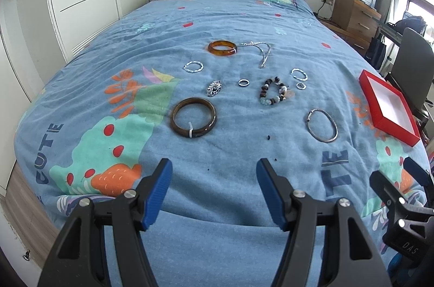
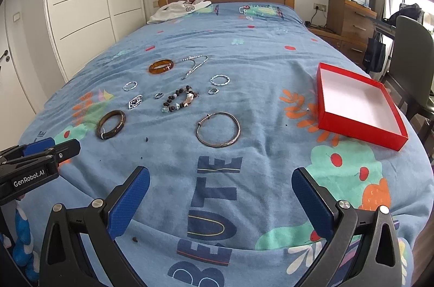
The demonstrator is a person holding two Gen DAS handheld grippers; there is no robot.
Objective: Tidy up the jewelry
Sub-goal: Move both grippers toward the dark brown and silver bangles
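Ten or so pieces of jewelry lie scattered on the bed (image 2: 244, 43), mid-frame in both views, none touching the red box (image 2: 358, 105), which sits open and white-lined at the right of the frame. Nearest the cameras are a dark bangle (image 1: 193, 121) with a small white tag and a thin silver bangle (image 2: 218, 129). Behind them are a bead bracelet (image 2: 179, 100), a brooch (image 1: 214, 88), two small rings, two twisted silver loops, an amber bangle (image 1: 222, 48) and a chain (image 1: 259, 50) at the back.

Writing on the bedspread reads "CUTE" at lower left of the left view; in the right view the big letters run "BEUTE", the bottom ones cut off by the frame edge. "GenRobot.AI" is printed on the left gripper (image 1: 214, 192) where it juts into the right view's left edge. The white garment (image 2: 179, 9) by the headboard shows an "S"; the rest is folded out of sight. Book spines on the shelf at top are too small to read.

Both the left gripper and the right gripper (image 2: 220, 201) hover low in frame with jaws spread wide, nothing between them.
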